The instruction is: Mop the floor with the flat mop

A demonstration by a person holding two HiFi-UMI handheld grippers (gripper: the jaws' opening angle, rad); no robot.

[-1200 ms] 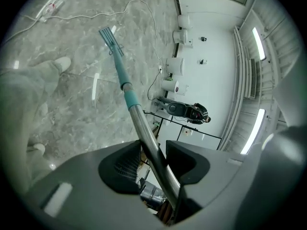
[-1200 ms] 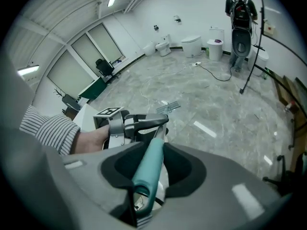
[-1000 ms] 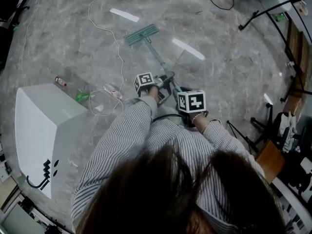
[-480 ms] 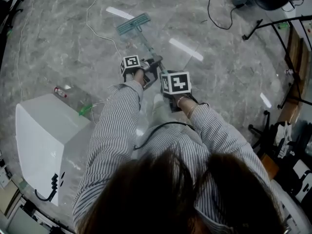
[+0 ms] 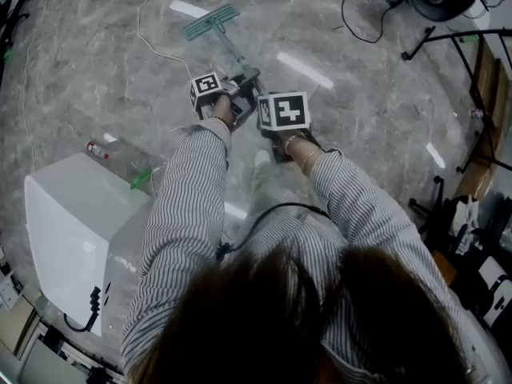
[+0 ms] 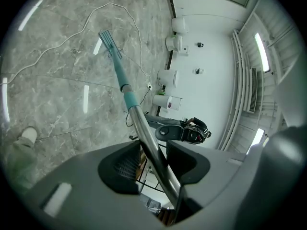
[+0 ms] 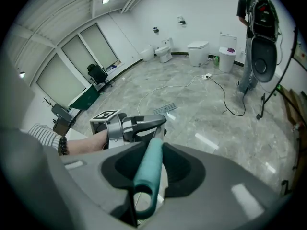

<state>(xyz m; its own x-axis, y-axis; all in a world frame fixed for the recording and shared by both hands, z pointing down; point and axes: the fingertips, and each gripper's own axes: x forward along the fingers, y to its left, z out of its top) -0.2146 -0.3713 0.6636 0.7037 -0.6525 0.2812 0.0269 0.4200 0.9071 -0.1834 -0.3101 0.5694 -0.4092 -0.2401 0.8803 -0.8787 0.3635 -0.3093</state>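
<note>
Squeezing the flat mop (image 6: pixel 125 92) handle, left gripper (image 6: pixel 152 150) clamps nearer the mop head (image 5: pixel 211 21); right gripper (image 7: pixel 151 162) clamps the green end (image 7: pixel 146 174), farther from it.

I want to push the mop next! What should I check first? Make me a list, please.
1. The left gripper has the mop handle: ok, its jaws are shut on the metal pole.
2. The right gripper has the teal end grip: ok, its jaws are shut on it.
3. The mop head lies flat on the floor: ok, as far as the head view shows.
4. The white cable is out of the way: not ok, it runs close beside the mop head and could snag.
5. The mop head is wet enough: cannot tell.
</note>
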